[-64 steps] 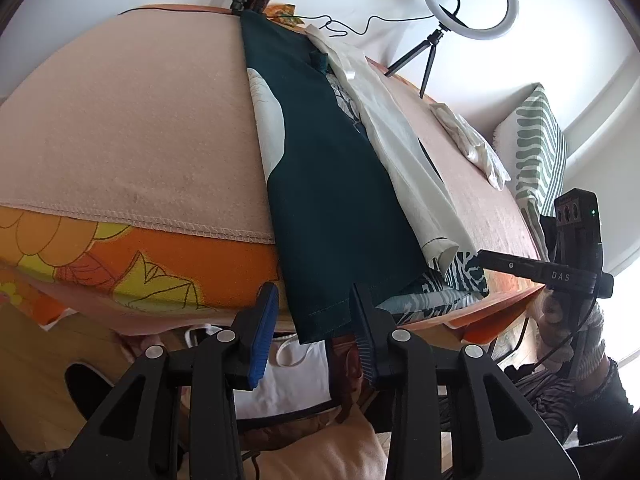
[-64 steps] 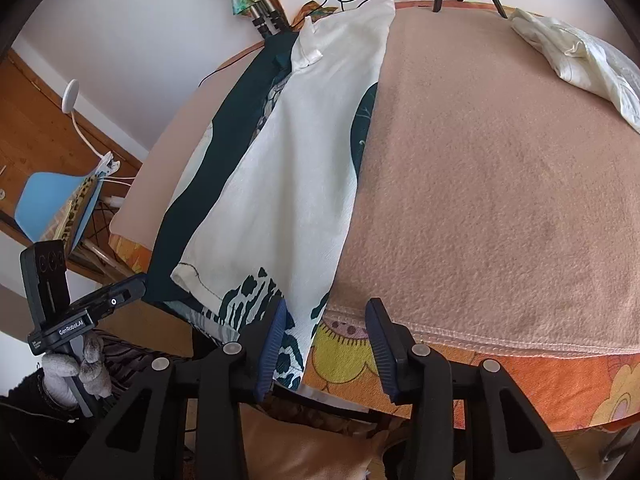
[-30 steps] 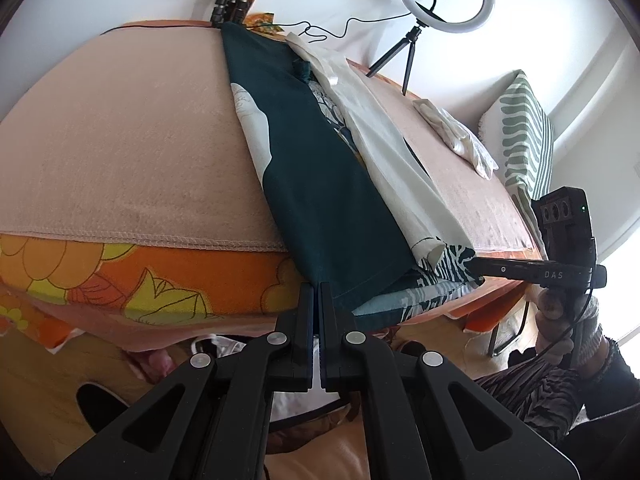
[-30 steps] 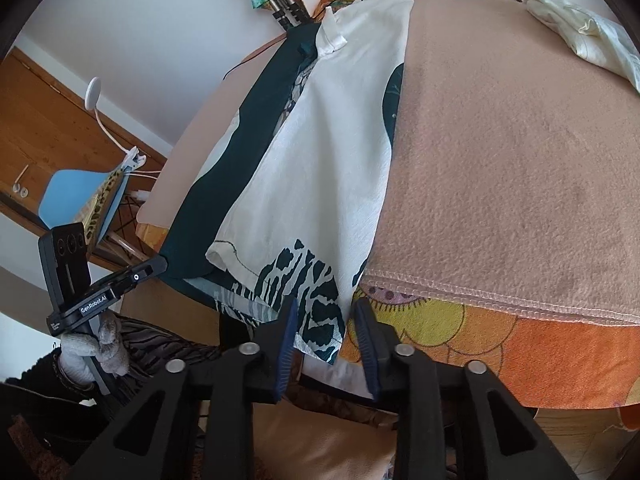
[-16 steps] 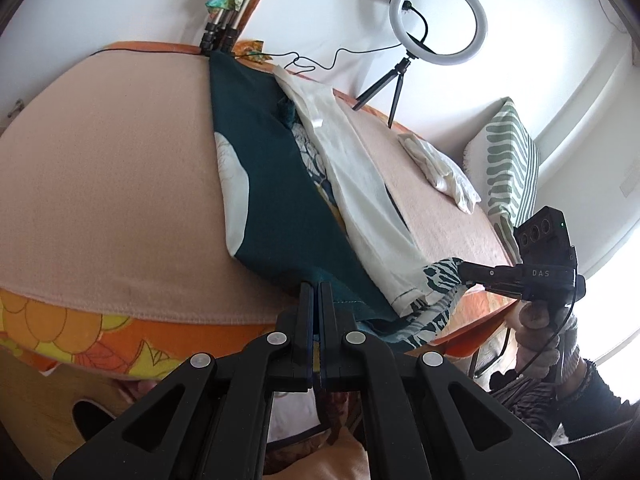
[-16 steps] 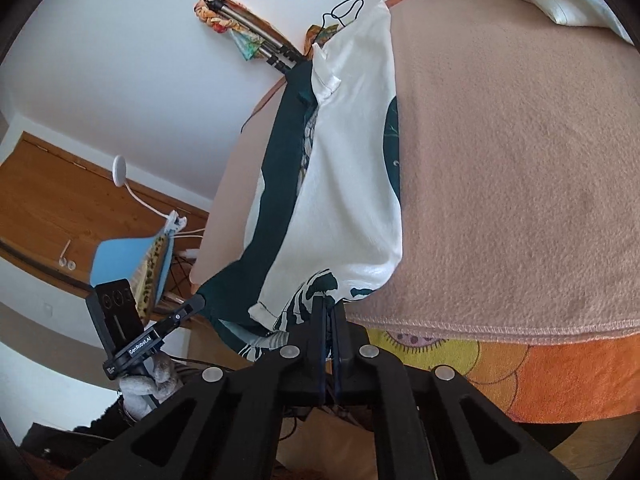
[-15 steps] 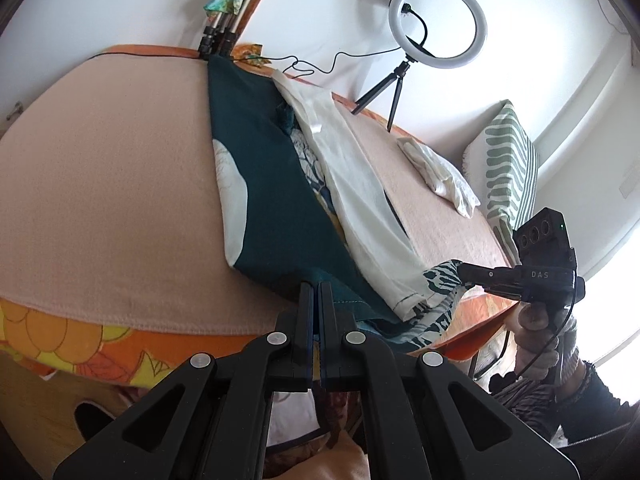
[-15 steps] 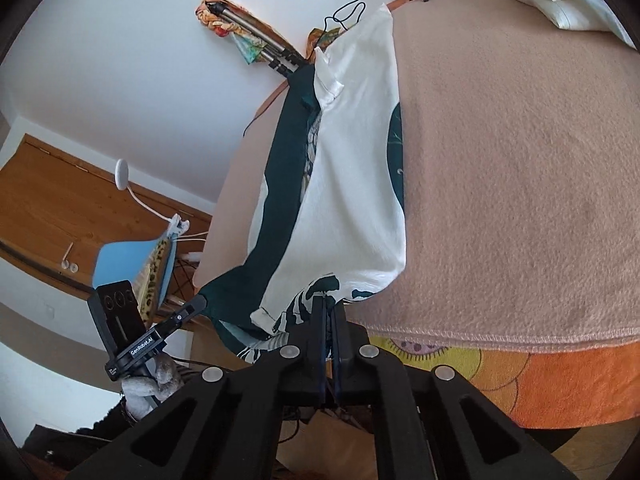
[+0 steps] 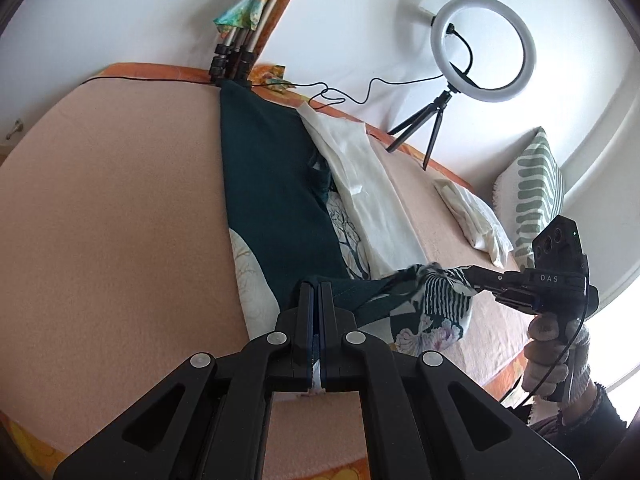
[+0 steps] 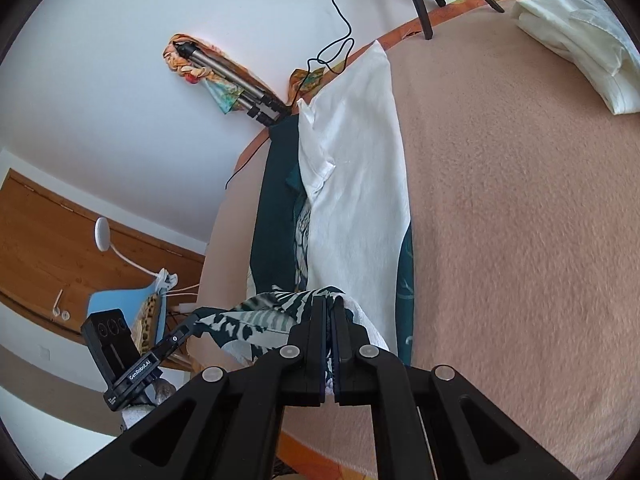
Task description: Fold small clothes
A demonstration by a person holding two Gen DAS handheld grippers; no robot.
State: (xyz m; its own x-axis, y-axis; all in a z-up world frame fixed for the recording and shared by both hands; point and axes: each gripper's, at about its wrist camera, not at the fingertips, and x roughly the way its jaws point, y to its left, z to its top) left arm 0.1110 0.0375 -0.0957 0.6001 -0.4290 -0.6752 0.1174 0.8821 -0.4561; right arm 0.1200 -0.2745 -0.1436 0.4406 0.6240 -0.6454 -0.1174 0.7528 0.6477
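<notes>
1. Left wrist view: my left gripper [image 9: 314, 292] is clamped on the dark green hem of the printed garment [image 9: 276, 184].
2. Right wrist view: my right gripper [image 10: 329, 308] pinches the zebra-patterned hem corner.
3. Garment lies lengthwise on the peach blanket [image 10: 520, 200], its near end lifted between both grippers.
4. Folded white cloth [image 10: 580, 32] lies well apart, far right.

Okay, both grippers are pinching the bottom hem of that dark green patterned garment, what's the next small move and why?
Probably carry the hem forward toward the collar end. The left gripper and right gripper are both shut on the garment, its near edge is lifted off the pink blanket, and the rest lies flat lengthwise.
</notes>
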